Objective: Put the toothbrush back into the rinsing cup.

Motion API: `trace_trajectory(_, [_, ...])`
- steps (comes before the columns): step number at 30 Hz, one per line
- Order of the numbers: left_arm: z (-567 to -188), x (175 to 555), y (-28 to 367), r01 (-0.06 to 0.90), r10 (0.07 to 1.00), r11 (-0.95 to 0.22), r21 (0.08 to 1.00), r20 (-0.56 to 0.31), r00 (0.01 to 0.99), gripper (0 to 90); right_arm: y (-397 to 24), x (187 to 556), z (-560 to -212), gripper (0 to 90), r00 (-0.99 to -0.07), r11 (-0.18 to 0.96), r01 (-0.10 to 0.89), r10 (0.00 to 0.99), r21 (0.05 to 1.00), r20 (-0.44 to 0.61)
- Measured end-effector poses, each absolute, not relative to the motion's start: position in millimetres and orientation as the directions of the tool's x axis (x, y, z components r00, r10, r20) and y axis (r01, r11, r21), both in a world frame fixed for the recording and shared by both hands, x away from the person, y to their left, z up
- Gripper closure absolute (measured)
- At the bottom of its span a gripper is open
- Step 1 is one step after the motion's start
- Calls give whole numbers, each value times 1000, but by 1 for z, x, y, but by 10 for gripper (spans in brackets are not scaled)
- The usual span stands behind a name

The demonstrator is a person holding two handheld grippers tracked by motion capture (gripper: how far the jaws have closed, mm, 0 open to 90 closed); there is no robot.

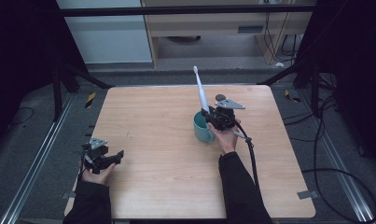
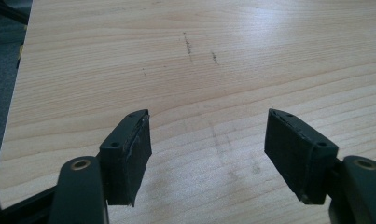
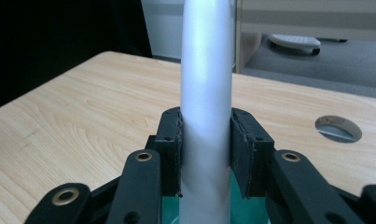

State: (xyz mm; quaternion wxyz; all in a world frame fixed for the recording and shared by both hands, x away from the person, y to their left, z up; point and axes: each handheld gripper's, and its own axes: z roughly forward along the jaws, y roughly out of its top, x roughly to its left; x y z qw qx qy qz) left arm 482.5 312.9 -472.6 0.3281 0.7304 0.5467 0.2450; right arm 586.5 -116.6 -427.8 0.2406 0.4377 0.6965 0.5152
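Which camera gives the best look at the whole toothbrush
The high view: the toothbrush shows whole there, head up, its lower end at the green cup, clamped by the right gripper. The right gripper view catches just its handle, close between the pads. The left gripper view looks at bare table.

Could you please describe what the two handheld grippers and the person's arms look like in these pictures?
Both the left gripper and the right gripper are black, each with two flat-padded jaws on linkage arms with brass-coloured pivot rivets, and a grey three-cornered plate on top. A black cable trails from the right one. The person wears dark long sleeves reaching to the wrists.
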Motion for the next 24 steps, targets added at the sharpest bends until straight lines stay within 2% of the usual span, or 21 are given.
trace_trajectory(24, [-473,482,313,638,959,-189,747,0,283,310,-105,590,-442,658,-507,169,438,857,883,88])
